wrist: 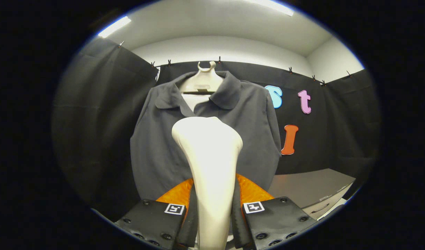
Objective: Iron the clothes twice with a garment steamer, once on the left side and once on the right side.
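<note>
1. The garment steamer (pixel 209 163) stands upright between the two fingers of the tongs (pixel 213 211). Its narrow cream handle runs down between them and its broad rounded head rises ahead of them.
2. The tongs are closed on the steamer's handle, one finger pressed against each side, so the gap between them is no wider than the handle.
3. Beyond the steamer's head hangs the dark grey shirt (pixel 164 152), facing the tongs, collar spread open at the top. The head covers the middle of the shirt's front; whether it touches the cloth cannot be told.
4. The shirt's two side edges show to either side of the steamer. The left panel is the wider bare stretch of cloth, and the right panel reaches its outer edge just short of the booth wall.
5. The shirt hangs on a pale hanger (pixel 202 81) whose hook rises above the collar, straight ahead of the tongs and well above them.
6. Black cloth walls (pixel 94 114) stand behind and to both sides of the shirt, clipped along their upper edge.
7. To the right of the tongs, past the shirt's lower right edge, lies a grey desk (pixel 309 187) with a bare top; its front edge runs near the right finger.
</note>
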Tool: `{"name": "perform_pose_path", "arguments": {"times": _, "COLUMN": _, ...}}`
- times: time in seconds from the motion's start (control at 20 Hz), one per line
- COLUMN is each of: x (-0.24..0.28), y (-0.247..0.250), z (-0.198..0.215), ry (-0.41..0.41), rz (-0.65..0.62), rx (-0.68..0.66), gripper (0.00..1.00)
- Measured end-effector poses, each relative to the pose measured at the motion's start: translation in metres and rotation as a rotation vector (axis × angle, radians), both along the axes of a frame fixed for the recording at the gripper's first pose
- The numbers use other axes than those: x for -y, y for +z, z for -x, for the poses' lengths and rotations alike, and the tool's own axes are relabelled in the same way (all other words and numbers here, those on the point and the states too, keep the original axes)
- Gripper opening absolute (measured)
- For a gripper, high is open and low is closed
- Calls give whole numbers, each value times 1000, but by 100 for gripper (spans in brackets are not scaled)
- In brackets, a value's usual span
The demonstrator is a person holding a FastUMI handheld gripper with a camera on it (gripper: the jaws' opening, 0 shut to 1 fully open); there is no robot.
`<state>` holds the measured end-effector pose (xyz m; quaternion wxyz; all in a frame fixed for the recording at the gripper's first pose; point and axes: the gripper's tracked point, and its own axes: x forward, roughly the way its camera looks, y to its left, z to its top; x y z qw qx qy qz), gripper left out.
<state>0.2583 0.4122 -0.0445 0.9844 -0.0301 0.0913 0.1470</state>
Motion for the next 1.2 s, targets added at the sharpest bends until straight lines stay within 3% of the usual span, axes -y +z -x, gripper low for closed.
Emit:
{"name": "perform_pose_path", "arguments": {"times": 0.35, "x": -88, "y": 19, "z": -28, "ry": 86, "rz": -13, "rx": 54, "gripper": 48}}
{"name": "perform_pose_path", "arguments": {"times": 0.65, "x": -126, "y": -52, "z": -39, "ry": 120, "rz": 39, "rx": -58, "gripper": 48}}
{"name": "perform_pose_path", "arguments": {"times": 0.9, "x": -125, "y": -97, "z": -13, "ry": 108, "rz": 85, "rx": -91, "gripper": 48}}
{"name": "perform_pose_path", "arguments": {"times": 1.2, "x": -121, "y": -175, "z": 31, "ry": 139, "rz": 125, "rx": -225, "gripper": 48}}
